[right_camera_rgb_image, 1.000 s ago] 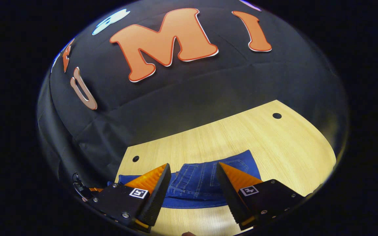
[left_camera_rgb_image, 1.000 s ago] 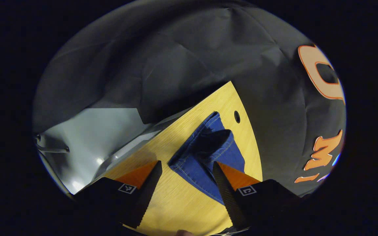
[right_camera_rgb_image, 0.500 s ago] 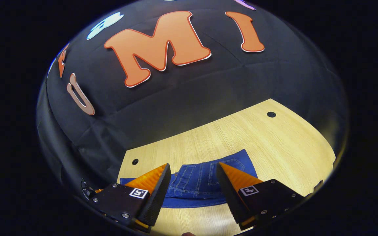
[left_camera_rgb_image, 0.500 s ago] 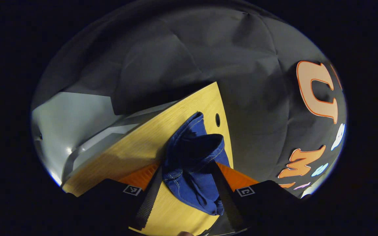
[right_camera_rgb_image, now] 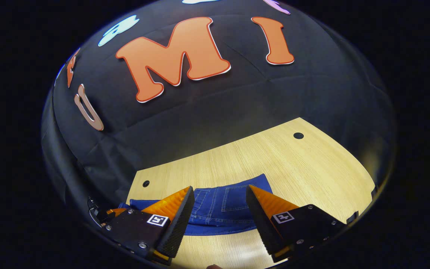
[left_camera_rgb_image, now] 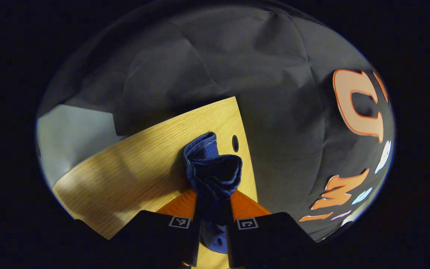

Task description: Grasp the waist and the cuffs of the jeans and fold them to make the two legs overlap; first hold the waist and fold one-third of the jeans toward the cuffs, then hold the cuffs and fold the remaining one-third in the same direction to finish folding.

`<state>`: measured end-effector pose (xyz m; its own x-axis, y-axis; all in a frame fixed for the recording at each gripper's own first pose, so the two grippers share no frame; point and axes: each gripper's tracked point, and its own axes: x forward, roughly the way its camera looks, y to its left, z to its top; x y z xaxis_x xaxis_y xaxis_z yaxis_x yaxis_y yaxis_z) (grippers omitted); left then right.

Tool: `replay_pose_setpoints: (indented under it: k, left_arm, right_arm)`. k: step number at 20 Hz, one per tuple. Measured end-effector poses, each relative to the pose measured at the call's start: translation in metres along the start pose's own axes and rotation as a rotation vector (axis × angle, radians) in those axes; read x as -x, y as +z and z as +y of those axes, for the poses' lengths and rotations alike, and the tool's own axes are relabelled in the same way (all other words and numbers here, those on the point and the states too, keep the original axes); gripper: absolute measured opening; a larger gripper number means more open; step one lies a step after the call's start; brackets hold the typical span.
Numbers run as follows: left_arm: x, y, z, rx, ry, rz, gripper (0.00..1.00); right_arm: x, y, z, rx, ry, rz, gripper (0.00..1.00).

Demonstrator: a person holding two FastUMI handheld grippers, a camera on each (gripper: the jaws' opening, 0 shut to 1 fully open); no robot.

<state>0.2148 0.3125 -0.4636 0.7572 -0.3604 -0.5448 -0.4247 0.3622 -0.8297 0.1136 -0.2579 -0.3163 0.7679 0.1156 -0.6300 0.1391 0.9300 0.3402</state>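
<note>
The wooden desk (right_camera_rgb_image: 237, 157) runs up to the booth's black cloth wall (right_camera_rgb_image: 207, 108), with small round holes (right_camera_rgb_image: 298, 135) near its far corners. In the left gripper view the desk (left_camera_rgb_image: 136, 157) ends at a corner close to one such hole (left_camera_rgb_image: 235, 143), with a pale grey floor (left_camera_rgb_image: 69, 130) beyond its left edge.

The blue jeans (right_camera_rgb_image: 222, 209) lie flat near the desk's front edge in the right gripper view, the back pocket and seams facing up, stretching toward the left corner. In the left gripper view the jeans (left_camera_rgb_image: 213, 168) are bunched into a crumpled ridge close to the desk's far edge, just beside the hole.

The left gripper (left_camera_rgb_image: 214, 215) has both fingers pressed against that bunch of denim, clamped on it, with fabric bulging above and below the fingers. The right gripper (right_camera_rgb_image: 219, 215) hovers over the jeans with its fingers (right_camera_rgb_image: 179, 216) well apart, the denim showing between them, nothing held.
</note>
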Motion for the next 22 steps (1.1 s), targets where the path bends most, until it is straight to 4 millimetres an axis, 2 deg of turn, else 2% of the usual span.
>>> replay_pose_setpoints:
  k: [1, 2, 3, 5, 8, 10, 12, 14, 18, 22]
  left_arm:
    - [0.004, 0.001, -0.006, -0.029, 0.006, -0.022, 0.3]
    - [0.008, 0.01, 0.003, -0.049, 0.095, -0.071, 0.29]
    - [0.003, 0.004, -0.003, -0.068, 0.094, -0.044, 0.09]
    - [0.018, 0.001, -0.018, -0.109, 0.105, -0.095, 0.1]
    - [0.042, -0.004, -0.053, -0.162, 0.078, -0.144, 0.1]
    - [0.06, -0.007, -0.082, -0.219, 0.055, -0.166, 0.09]
    - [0.075, -0.019, -0.112, -0.275, 0.03, -0.175, 0.09]
    - [0.083, -0.035, -0.147, -0.345, 0.002, -0.176, 0.09]
    - [0.087, -0.067, -0.222, -0.487, -0.047, -0.176, 0.09]
    - [0.074, -0.113, -0.287, -0.624, -0.071, -0.147, 0.09]
  right_arm:
    - [-0.001, 0.002, -0.001, -0.003, 0.01, -0.002, 0.86]
    - [-0.001, 0.005, -0.002, -0.002, 0.016, -0.004, 0.86]
    - [0.0, 0.008, -0.003, -0.002, 0.024, -0.013, 0.86]
    - [0.002, 0.013, -0.005, 0.011, 0.037, -0.032, 0.86]
    - [0.005, 0.023, -0.008, 0.037, 0.058, -0.049, 0.87]
    - [0.009, 0.031, -0.014, 0.048, 0.065, -0.071, 0.88]
    - [0.011, 0.039, -0.016, 0.054, 0.081, -0.087, 0.95]
    - [0.014, 0.045, -0.019, 0.061, 0.099, -0.099, 0.97]
    - [0.018, 0.055, -0.024, 0.078, 0.129, -0.121, 0.97]
    - [0.023, 0.057, -0.033, 0.122, 0.148, -0.133, 0.97]
